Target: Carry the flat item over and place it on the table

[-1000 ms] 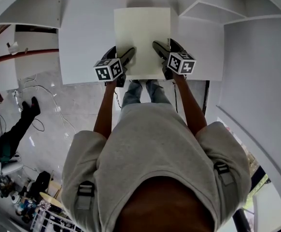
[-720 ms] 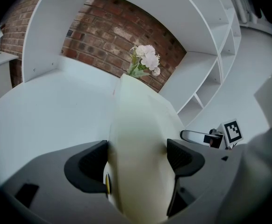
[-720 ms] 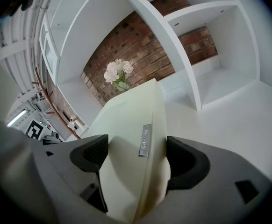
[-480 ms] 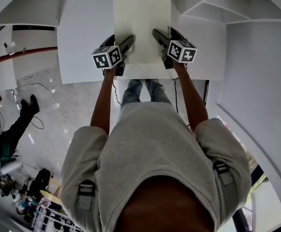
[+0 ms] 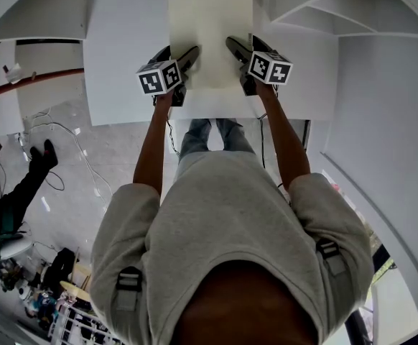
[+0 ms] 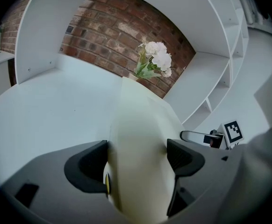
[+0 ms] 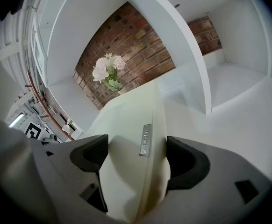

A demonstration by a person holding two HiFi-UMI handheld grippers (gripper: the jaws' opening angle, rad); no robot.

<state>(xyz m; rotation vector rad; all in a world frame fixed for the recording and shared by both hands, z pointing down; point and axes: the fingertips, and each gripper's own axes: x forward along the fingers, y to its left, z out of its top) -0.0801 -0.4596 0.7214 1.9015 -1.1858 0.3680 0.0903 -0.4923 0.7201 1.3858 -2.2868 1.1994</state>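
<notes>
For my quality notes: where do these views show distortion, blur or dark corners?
Head view: straight shelves bow into curves, cream panel sharp. Left gripper view: fisheye, black corners, panel blurred nearest the lens. Right gripper view: same vignette, flowers sharp.

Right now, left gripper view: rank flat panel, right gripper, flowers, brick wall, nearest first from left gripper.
1. flat panel, clamped in the jaws
2. right gripper, at right
3. flowers, beyond panel's far end
4. brick wall, behind flowers

flat item [image 5: 210, 27]: farther forward over table [image 5: 123, 63] | left tool [image 5: 185, 59], right tool [image 5: 237, 50]: advanced with it
</notes>
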